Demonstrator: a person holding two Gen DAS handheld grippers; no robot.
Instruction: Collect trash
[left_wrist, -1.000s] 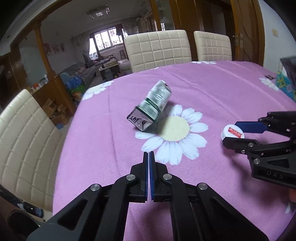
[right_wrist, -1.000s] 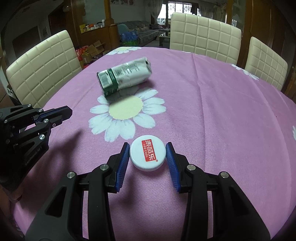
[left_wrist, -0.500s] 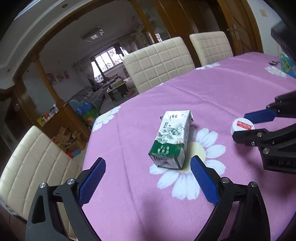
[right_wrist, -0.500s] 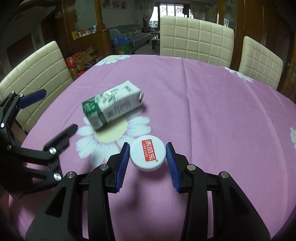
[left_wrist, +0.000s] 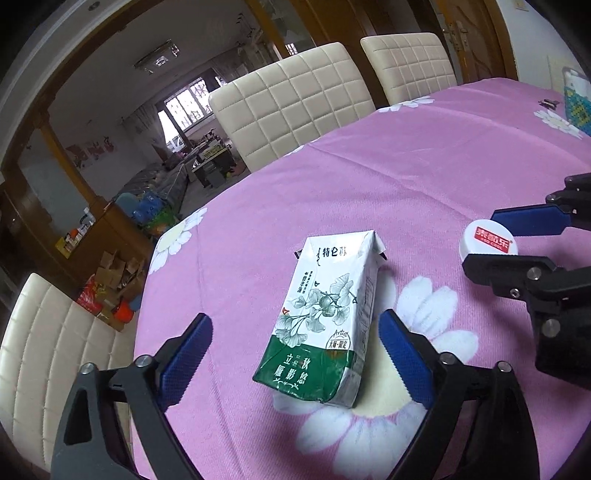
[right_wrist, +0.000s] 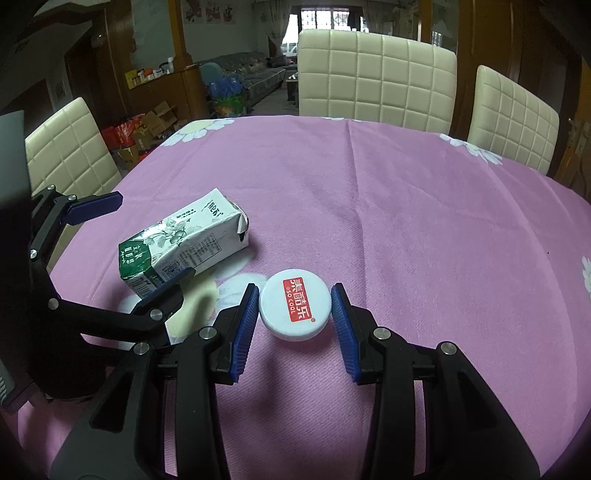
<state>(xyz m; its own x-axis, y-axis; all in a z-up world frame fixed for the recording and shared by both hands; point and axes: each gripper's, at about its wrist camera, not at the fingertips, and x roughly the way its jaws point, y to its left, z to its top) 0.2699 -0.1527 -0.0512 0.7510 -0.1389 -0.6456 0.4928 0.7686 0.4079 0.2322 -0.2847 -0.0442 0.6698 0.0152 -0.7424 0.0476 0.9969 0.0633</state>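
Lying flat on its broad side, a green-and-white drink carton (left_wrist: 325, 325) rested on the pink tablecloth (left_wrist: 424, 184), partly over a printed white daisy (left_wrist: 424, 314) with a pale yellow centre. Its dented green base faced the left wrist camera; its folded top pointed away toward the cream chairs (left_wrist: 295, 103).

Left gripper (left_wrist: 295, 354): jaws stood wide, one blue pad on each side of the carton's lower half, and a gap of cloth showed between each pad and the carton. The jaws had just been narrowing a little, with the carton between them but not pressed. In the right wrist view the same gripper (right_wrist: 144, 243) entered from the left, one finger past the carton's far side and one before its near corner.

Right gripper (right_wrist: 293, 310): jaws set narrow about a round white cap (right_wrist: 294, 308) bearing a red label. The left pad met the cap's rim; the right pad sat at the rim, and whether it pressed could not be told for certain. The cap appeared clear of the cloth, its shadow falling beneath it. In the left wrist view this gripper (left_wrist: 491, 240) and the cap (left_wrist: 487, 243) appeared at the right, near the carton and apart from it.

Surroundings: quilted cream chairs ringed the table; cardboard boxes (left_wrist: 110, 280) lay on the floor beyond its left edge.
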